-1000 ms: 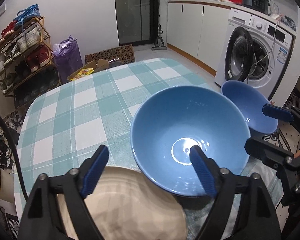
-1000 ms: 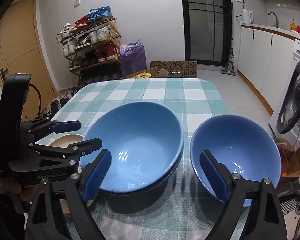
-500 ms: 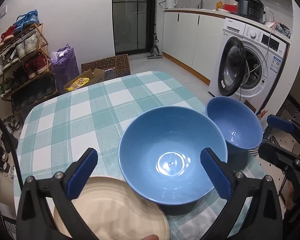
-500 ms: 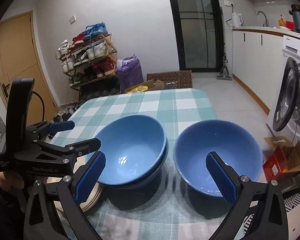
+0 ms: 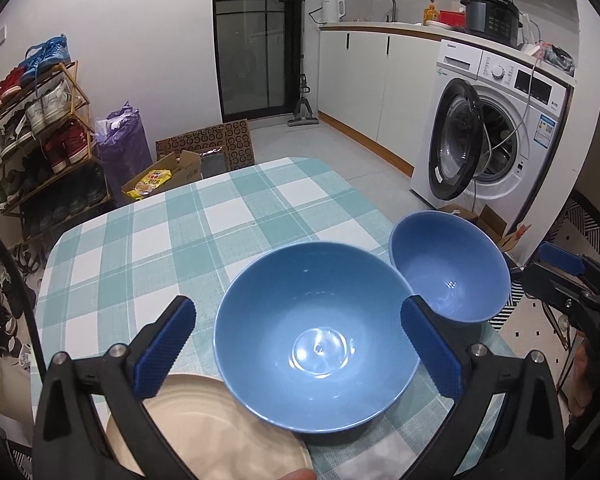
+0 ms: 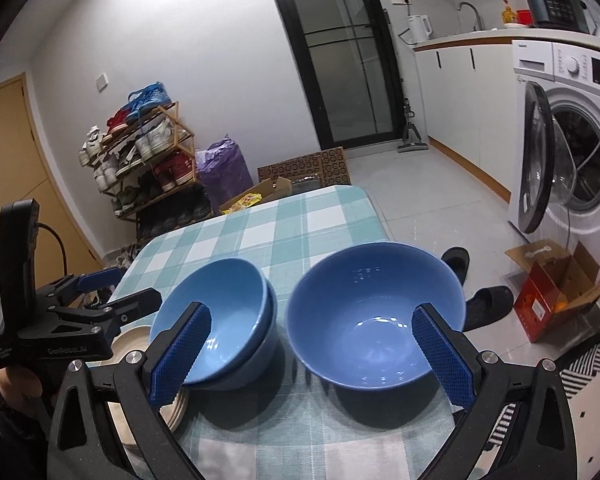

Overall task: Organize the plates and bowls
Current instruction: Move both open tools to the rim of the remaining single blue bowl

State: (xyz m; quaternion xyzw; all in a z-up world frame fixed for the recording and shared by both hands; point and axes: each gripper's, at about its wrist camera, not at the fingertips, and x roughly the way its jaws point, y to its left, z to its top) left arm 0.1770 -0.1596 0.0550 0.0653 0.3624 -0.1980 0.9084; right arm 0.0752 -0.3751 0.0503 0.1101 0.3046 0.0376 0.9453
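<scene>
Two blue bowls sit nested (image 6: 220,332) on the checked tablecloth (image 5: 180,232). From above, in the left wrist view, the pair reads as one wide bowl (image 5: 316,336). A single blue bowl (image 5: 448,268) (image 6: 372,320) stands just to their right, near the table's right edge. A beige plate (image 5: 204,428) (image 6: 136,344) lies at the near left, partly under the nested bowls' rim. My left gripper (image 5: 298,308) hangs open above the nested bowls, touching nothing. My right gripper (image 6: 312,316) is open too, its fingers straddling the single bowl from above with no contact.
A washing machine (image 5: 480,140) with its door swung open stands right of the table. A red carton (image 6: 552,296) and slippers (image 6: 488,304) lie on the floor beside it. Shoe rack (image 5: 40,120), purple bag and boxes stand beyond the far edge.
The left jaws widened and came off the big bowl's rim, and that gripper lifted back. The right gripper slid right and rolled, so the single bowl now lies between its fingers.
</scene>
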